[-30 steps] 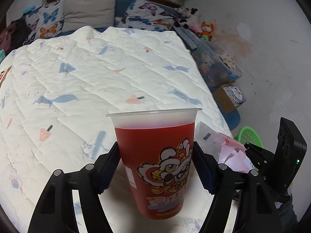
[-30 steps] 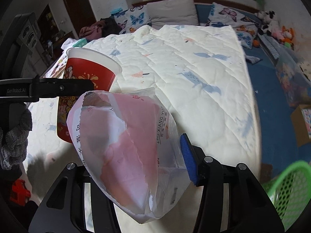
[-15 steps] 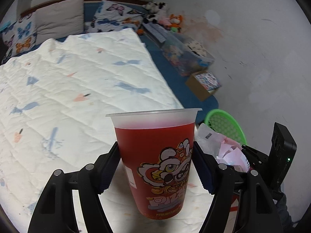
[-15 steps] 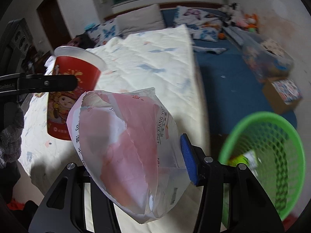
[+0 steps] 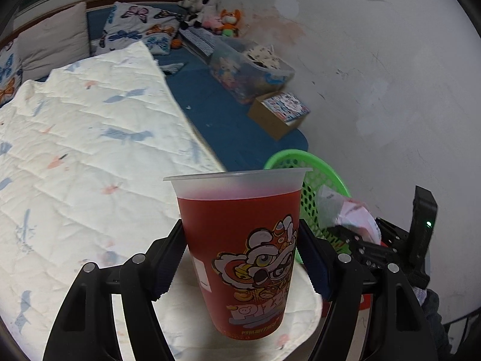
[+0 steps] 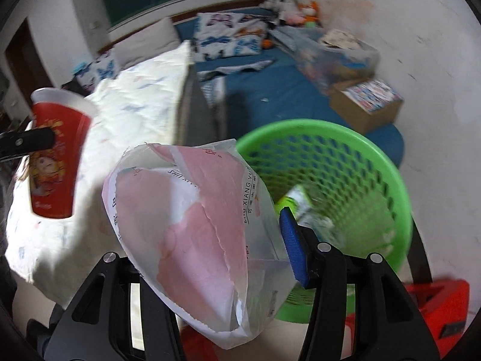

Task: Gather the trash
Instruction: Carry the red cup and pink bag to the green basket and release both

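Note:
My left gripper (image 5: 242, 266) is shut on a red plastic cup (image 5: 240, 240) with a cartoon lion print, held upright over the bed's corner. The cup also shows in the right wrist view (image 6: 55, 156). My right gripper (image 6: 207, 240) is shut on a torn pink-and-white plastic bag (image 6: 192, 228), held just left of and above a green mesh trash basket (image 6: 375, 162). The basket (image 5: 318, 180) stands on the floor behind the cup and holds a piece of green-and-white trash (image 6: 297, 201). The right gripper with its bag (image 5: 351, 213) shows at the right of the left view.
A bed with a white quilt (image 5: 84, 156) fills the left. A blue floor mat (image 5: 228, 120) lies beside it, with a cardboard box (image 5: 279, 111) and a clear storage bin (image 5: 249, 69) along the white wall. A red object (image 6: 442, 310) sits by the basket.
Both grippers have swung to the right, away from the bed and toward the green basket, each still holding its item. The basket now looms large in the right wrist view.

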`<state>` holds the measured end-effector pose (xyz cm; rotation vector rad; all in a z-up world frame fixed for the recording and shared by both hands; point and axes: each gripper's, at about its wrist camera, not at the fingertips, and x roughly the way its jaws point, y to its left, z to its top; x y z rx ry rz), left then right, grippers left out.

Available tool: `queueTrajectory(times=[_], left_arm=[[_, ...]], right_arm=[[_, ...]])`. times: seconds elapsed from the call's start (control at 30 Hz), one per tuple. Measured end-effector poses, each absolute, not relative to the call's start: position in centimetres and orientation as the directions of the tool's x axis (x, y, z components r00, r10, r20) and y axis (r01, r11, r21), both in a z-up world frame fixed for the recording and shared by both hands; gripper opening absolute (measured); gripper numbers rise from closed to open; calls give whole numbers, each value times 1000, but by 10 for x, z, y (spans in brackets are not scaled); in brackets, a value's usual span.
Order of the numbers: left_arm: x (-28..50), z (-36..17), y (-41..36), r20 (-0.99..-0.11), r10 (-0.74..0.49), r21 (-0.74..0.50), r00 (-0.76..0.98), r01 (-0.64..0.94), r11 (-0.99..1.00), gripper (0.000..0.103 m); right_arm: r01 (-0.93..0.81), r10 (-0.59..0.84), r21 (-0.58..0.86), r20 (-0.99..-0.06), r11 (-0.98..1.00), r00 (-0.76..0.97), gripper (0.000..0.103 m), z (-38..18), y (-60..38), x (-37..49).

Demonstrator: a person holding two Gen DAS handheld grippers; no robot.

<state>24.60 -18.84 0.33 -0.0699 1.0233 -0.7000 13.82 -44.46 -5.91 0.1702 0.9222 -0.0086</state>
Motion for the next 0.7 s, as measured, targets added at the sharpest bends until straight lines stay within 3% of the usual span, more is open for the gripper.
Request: queueTrajectory(times=[0.27, 0.5, 0.7], left_arm=[[248, 1, -223, -766, -573, -369, 289, 533, 762, 70], [247, -3, -253, -777, -576, -366, 255, 561, 742, 70], [248, -11, -279, -787, -575, -366, 221, 584, 725, 70]], right_arm=[[202, 34, 183, -816, 962, 577, 57, -82, -492, 137], [270, 0, 191, -816, 944, 578, 74, -89, -513, 138], [290, -16, 193, -809, 937, 587, 75, -87, -520, 129]])
